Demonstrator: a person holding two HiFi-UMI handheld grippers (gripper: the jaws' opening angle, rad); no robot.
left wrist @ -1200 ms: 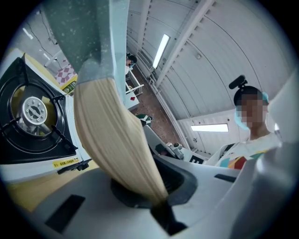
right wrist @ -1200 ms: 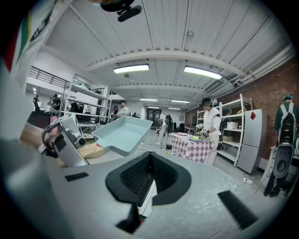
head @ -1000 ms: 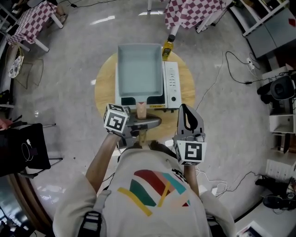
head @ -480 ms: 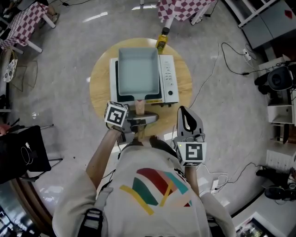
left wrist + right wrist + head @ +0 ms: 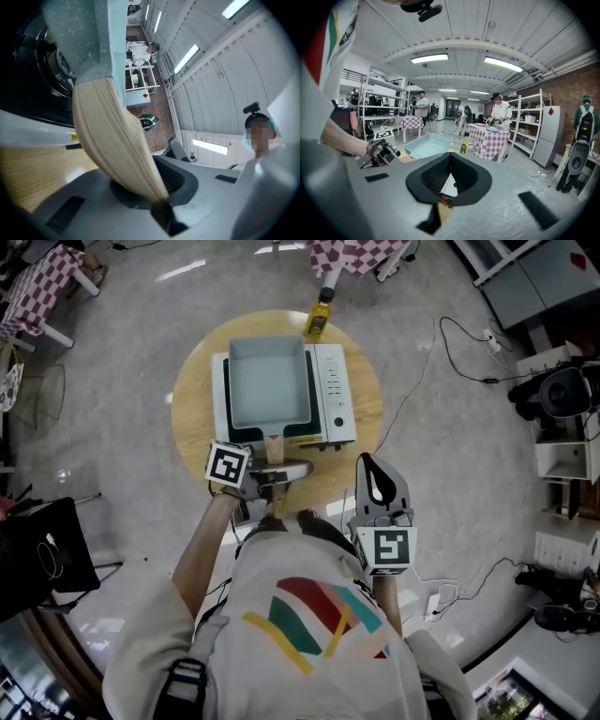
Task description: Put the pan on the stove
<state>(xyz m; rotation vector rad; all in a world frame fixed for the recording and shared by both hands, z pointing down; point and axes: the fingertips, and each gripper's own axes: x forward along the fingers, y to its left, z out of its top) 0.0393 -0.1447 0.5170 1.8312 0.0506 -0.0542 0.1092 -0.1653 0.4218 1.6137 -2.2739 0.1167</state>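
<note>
A pale blue-green square pan [image 5: 269, 381] lies over the black top of a white stove [image 5: 335, 390] on the round wooden table [image 5: 192, 418]. I cannot tell whether it rests on the stove. Its light wooden handle [image 5: 275, 448] points toward me, and my left gripper [image 5: 274, 468] is shut on that handle. In the left gripper view the handle [image 5: 112, 140] runs from between the jaws up to the pan's wall [image 5: 89, 37]. My right gripper [image 5: 368, 460] hangs beside the table's near right edge, shut and holding nothing. In the right gripper view the pan [image 5: 427, 144] is ahead on the left.
A yellow bottle [image 5: 319, 318] stands at the table's far edge behind the stove. Checked-cloth tables [image 5: 361, 251] stand beyond. Cables [image 5: 450, 343] trail on the floor to the right, and a black chair [image 5: 47, 554] is at the left. Other people [image 5: 500, 112] stand in the room.
The pan looks smaller and sits squarer over the black cooktop than a second ago. The left gripper has kept its hold on the handle. The right gripper has hardly moved.
</note>
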